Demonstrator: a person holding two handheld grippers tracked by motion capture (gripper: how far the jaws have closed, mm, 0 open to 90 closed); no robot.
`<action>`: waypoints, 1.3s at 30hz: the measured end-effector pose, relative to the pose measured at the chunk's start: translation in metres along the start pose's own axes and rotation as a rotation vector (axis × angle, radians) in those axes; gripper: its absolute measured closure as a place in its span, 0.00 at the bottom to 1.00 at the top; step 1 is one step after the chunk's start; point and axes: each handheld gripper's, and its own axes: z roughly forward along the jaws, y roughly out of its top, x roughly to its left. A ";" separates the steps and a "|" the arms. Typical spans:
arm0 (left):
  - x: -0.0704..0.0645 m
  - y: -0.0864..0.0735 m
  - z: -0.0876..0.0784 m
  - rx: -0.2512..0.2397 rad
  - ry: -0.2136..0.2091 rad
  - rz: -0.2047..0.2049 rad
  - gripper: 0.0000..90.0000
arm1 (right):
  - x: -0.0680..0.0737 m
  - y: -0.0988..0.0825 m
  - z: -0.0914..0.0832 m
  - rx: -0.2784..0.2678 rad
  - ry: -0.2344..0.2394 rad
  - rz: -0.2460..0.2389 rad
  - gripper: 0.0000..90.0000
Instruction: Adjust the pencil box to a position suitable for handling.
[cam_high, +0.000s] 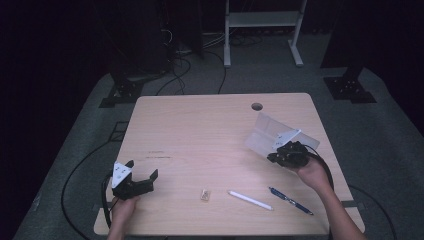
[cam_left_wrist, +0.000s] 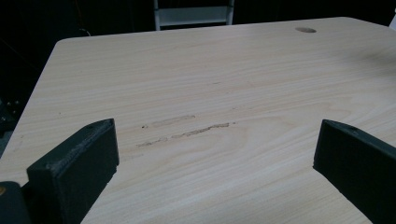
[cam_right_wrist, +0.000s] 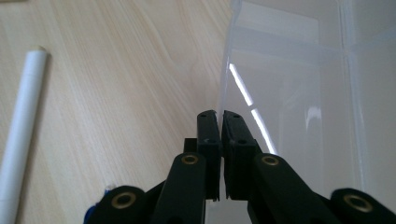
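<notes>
- High view: my right gripper (cam_high: 276, 153) has its jaws pinched together on the near edge of the clear plastic box (cam_high: 272, 134), which sits tilted at the right side of the table (cam_high: 200, 125), far corner looking raised.
- Right gripper view: jaws nearly touching, with the box's thin wall (cam_right_wrist: 280, 93) caught between them at the rim. Tiny bite on slick plastic, so my guess is the box can slip out or pivot round the pinch point if I swing it.
- Box looks open, lid part folded back. If the hinge flops, the weight shifts and the grip twists.
- White pen (cam_high: 250, 200) and blue pen (cam_high: 291, 200) lie on the table near my right forearm, well apart from the box. If I sweep the arm low, I risk knocking them, and they roll.
- Small tan object (cam_high: 205, 194) sits near the front edge, left of the white pen. Too small to identify, easy to flick off the table.
- Left gripper (cam_high: 141, 176) is at the front left with jaws wide apart, nothing between them; left gripper view shows bare wood ahead.
- No second hand supports the box, so a drop lands it on the table or over the right edge.
- Squeezing harder likely flexes or cracks the thin wall.
</notes>
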 end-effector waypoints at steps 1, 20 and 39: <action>0.000 0.000 0.000 0.000 0.000 0.000 0.00 | 0.001 0.003 -0.001 -0.005 0.006 -0.003 0.96; 0.002 0.000 0.000 0.000 -0.009 -0.015 0.00 | 0.016 0.043 0.010 -0.032 0.078 -0.111 0.96; 0.002 0.000 0.000 -0.003 -0.013 -0.022 0.00 | 0.030 0.066 0.036 -0.033 0.146 -0.173 0.96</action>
